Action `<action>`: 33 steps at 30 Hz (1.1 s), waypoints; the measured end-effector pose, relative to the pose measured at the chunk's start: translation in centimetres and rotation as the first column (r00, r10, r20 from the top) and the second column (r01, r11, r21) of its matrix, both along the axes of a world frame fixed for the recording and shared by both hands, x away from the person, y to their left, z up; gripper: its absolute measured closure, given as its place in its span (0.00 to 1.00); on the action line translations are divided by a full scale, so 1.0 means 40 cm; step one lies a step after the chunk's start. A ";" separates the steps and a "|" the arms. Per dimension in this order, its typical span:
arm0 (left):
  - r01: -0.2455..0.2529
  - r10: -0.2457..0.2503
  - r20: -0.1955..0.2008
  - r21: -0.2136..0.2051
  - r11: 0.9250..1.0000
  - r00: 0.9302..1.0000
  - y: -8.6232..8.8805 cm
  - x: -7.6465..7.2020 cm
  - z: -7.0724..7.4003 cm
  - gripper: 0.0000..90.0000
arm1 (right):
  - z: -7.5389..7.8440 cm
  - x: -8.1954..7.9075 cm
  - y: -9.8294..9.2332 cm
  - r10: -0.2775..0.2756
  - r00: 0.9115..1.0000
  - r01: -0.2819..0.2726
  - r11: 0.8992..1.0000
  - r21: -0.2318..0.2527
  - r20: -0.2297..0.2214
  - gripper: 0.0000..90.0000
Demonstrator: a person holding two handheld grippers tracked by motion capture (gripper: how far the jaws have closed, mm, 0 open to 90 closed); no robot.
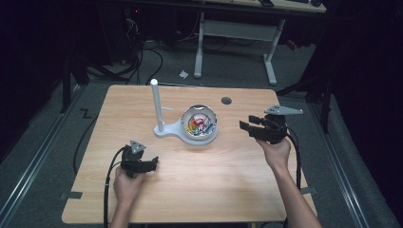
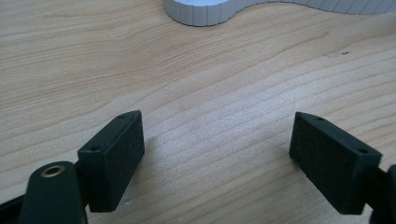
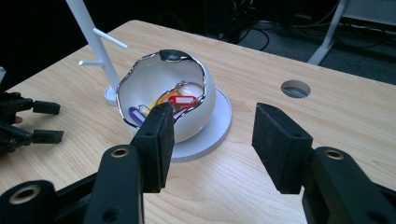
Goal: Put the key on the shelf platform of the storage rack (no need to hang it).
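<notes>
I am bringing my right gripper toward the white bowl with its 2 jaws spread and nothing between them; the bowl is sitting on the round base of the white peg stand at mid-table, holding coloured key tags. My left gripper is resting low over bare tabletop, jaws likewise spread and empty. I judge this the approach step: next, I am needing to dip 1 jaw inside the rim and pinch a single tag.

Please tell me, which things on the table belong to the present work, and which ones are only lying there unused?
In use:
- white bowl with the coloured key tags inside
- white stand with pegs
- right gripper, open, nearest the bowl
- left gripper, open, over bare wood

Unused:
- round cable hole in the wooden table
</notes>
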State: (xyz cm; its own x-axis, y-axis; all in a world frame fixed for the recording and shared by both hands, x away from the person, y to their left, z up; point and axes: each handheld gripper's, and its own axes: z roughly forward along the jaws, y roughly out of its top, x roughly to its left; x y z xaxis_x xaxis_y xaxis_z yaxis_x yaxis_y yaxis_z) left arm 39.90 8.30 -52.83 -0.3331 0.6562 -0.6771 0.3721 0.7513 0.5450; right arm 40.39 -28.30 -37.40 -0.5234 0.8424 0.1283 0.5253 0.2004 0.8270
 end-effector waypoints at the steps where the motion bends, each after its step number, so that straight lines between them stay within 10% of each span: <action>1: 0.000 0.000 0.000 0.000 1.000 1.000 0.000 0.000 0.000 0.20 | 0.000 -0.003 -0.003 -0.001 1.000 0.001 1.000 0.000 -0.004 0.54; 33: 0.007 -0.007 0.002 0.005 1.000 1.000 0.001 0.000 -0.001 0.20 | 0.004 -0.147 -0.076 -0.088 0.994 0.088 0.996 0.002 0.064 0.57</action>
State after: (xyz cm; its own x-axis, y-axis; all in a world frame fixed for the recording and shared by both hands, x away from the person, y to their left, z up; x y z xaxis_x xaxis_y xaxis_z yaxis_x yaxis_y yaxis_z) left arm 39.89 8.35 -52.85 -0.3269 0.6619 -0.6746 0.3759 0.7460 0.5498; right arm 34.51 -31.32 -37.23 -0.4545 0.8855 0.0963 0.4868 0.1564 0.8594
